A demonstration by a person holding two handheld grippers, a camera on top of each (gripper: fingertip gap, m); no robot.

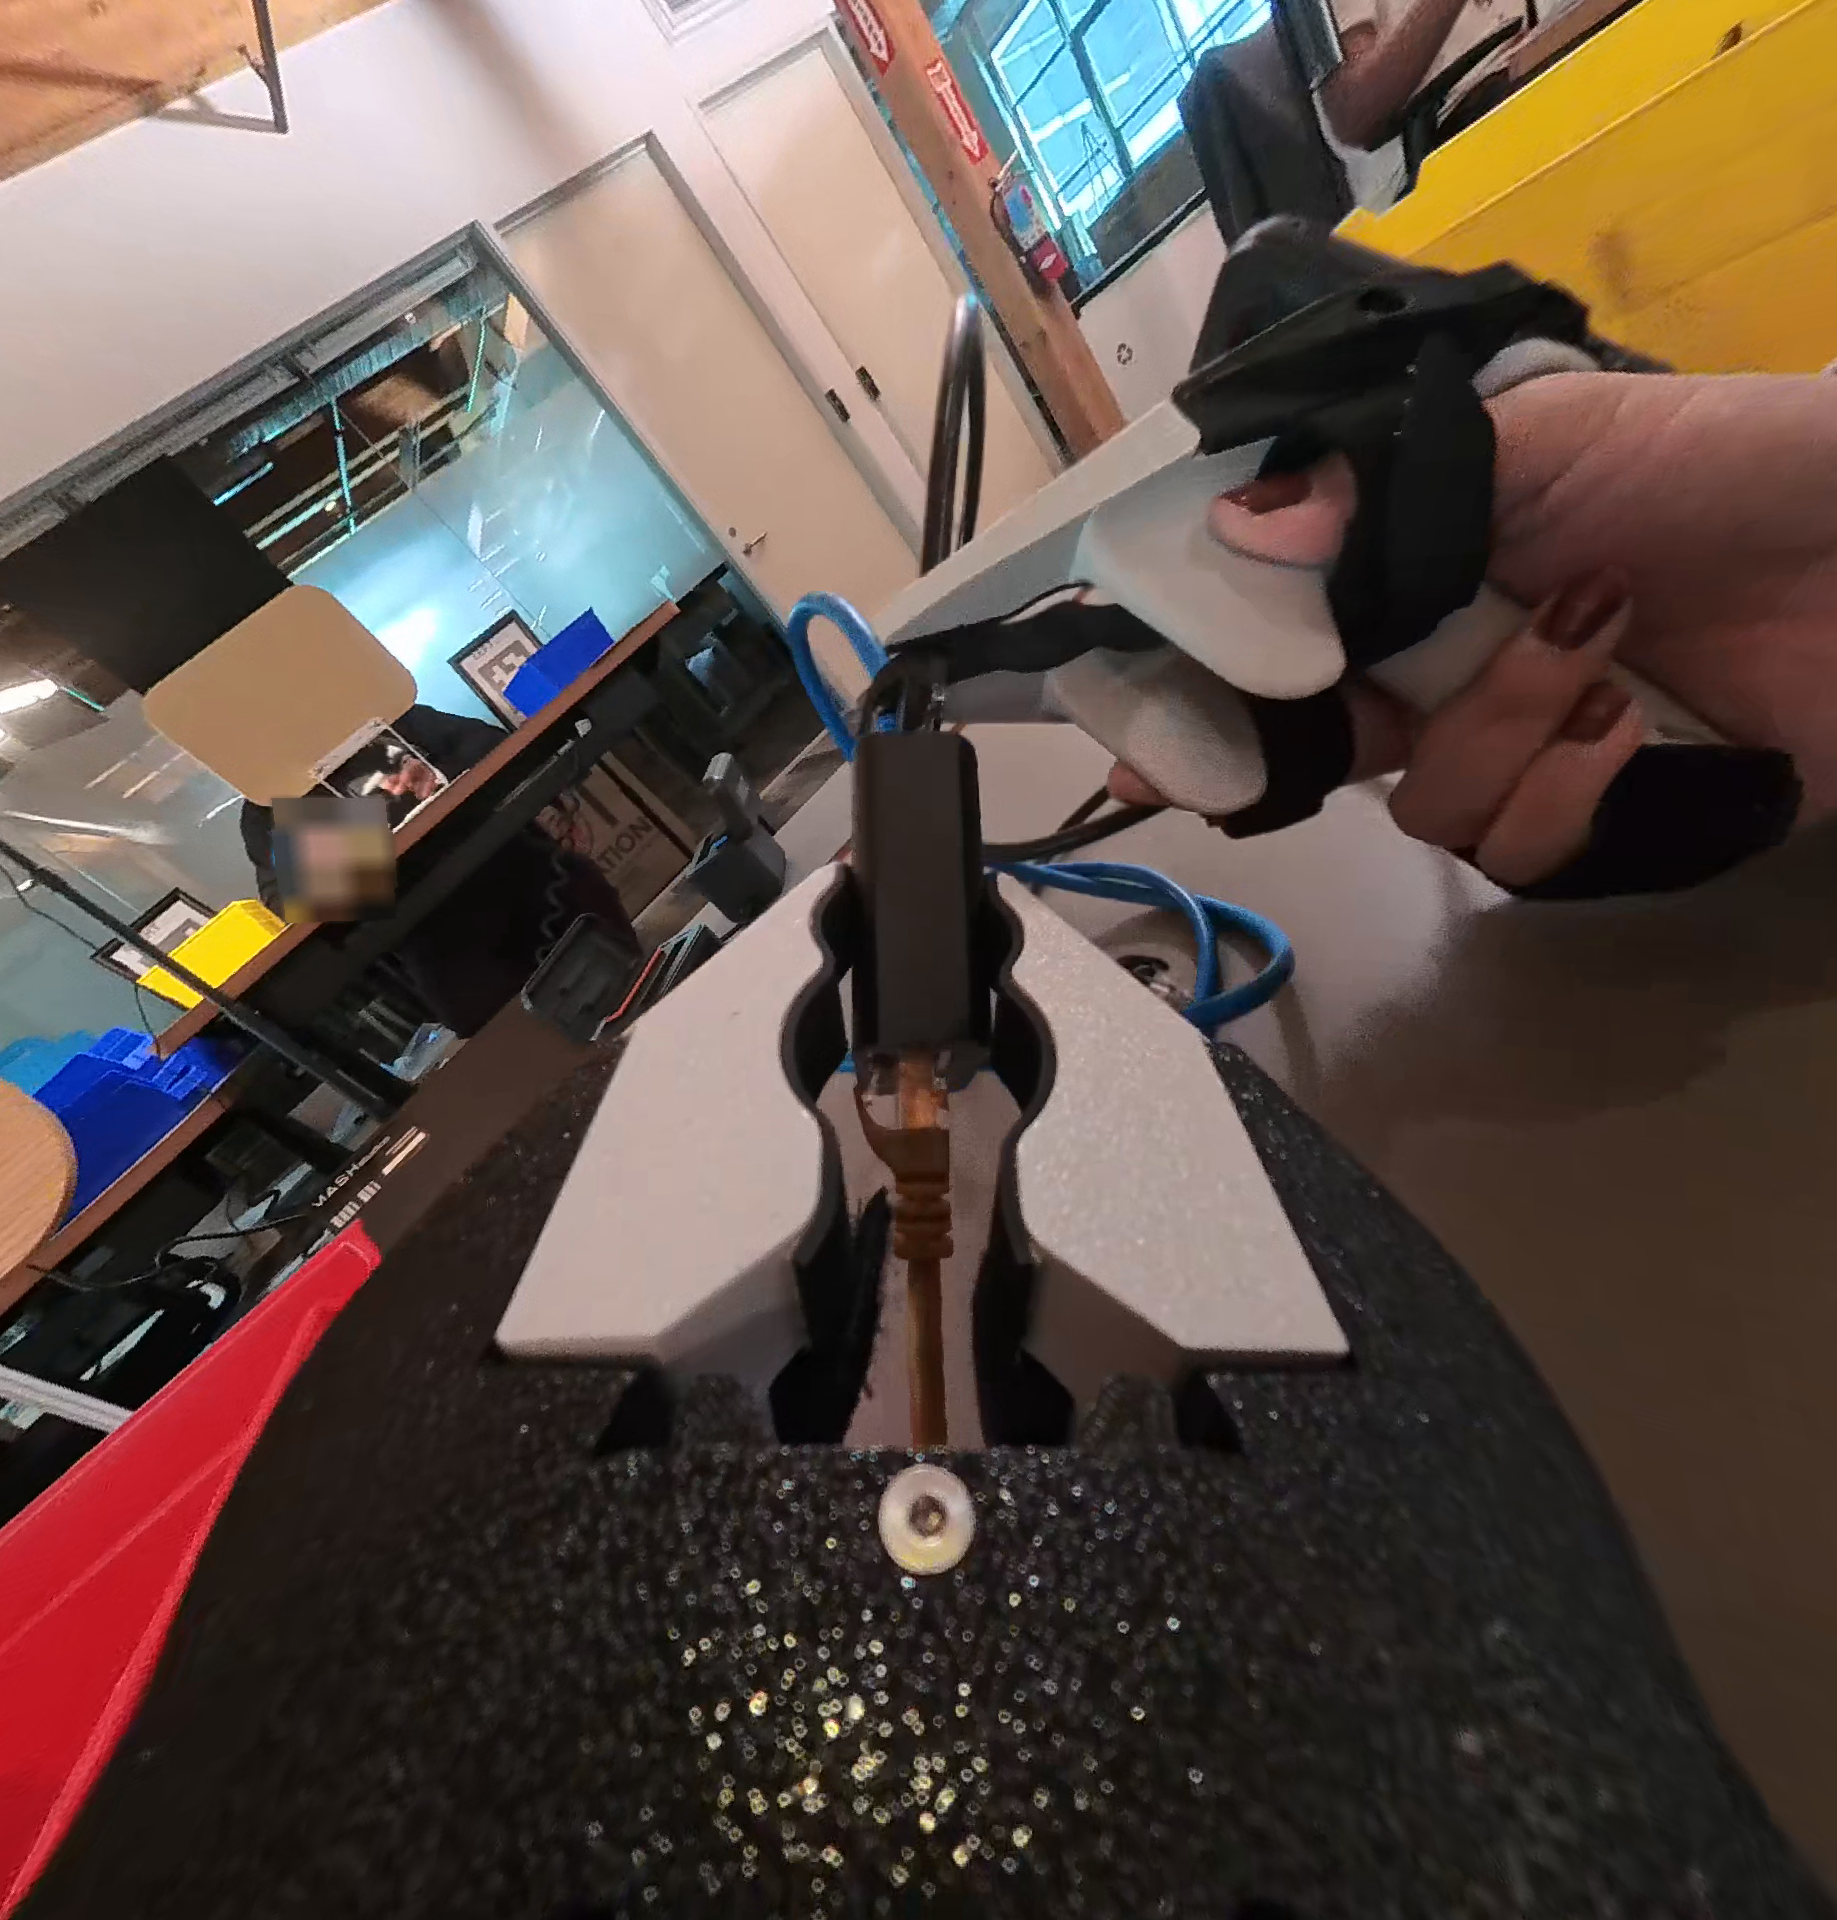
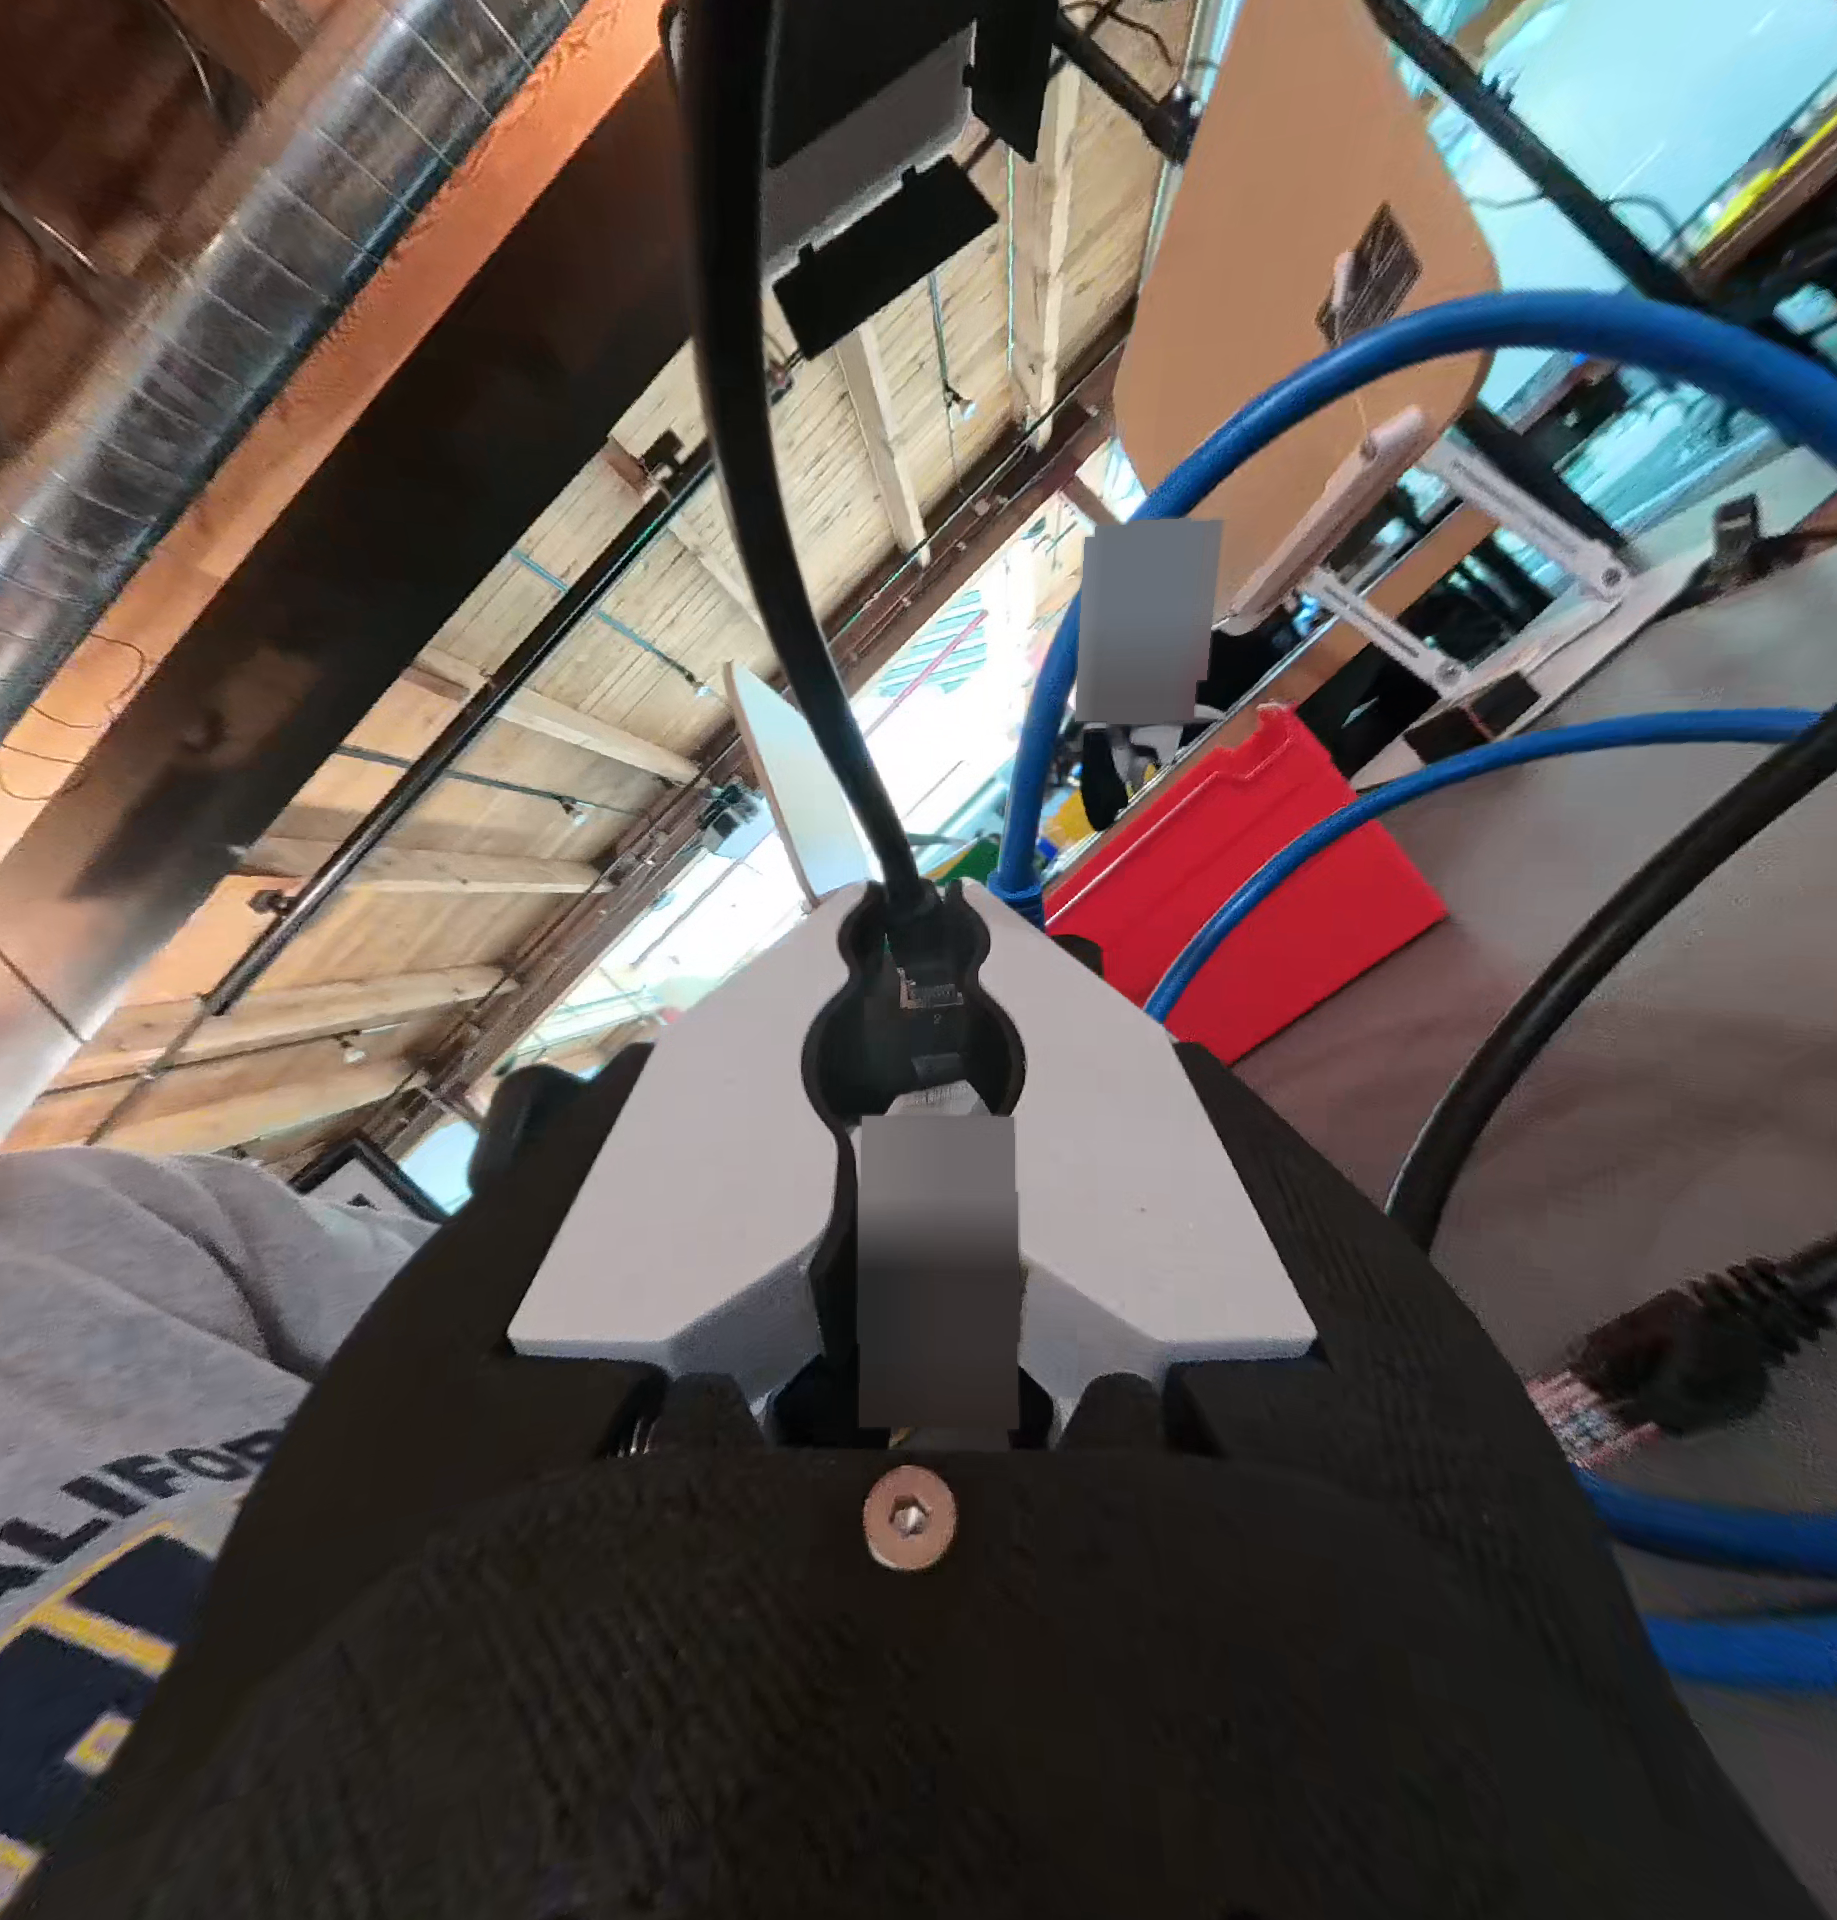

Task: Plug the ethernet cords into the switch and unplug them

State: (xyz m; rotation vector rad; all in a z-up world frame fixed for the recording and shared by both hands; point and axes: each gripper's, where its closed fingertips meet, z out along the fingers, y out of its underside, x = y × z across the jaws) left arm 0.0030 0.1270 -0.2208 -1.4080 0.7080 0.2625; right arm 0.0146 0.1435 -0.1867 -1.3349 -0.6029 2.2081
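Left gripper (image 1: 919, 935) clamps the small black switch (image 1: 916, 883) edge-on, long axis running straight out along the fingers, likely to brace it; an orange cord (image 1: 919, 1247) sits plugged in its near end, trailing back toward the camera. Right gripper (image 2: 919, 971) is closed on a black cord (image 2: 758, 520) plug, cable arcing up and away; blue cords (image 2: 1257, 904) lie on the table (image 2: 1672, 1039)

Blue cable (image 2: 1309, 862) loops crowd table (image 2: 1672, 987) right.
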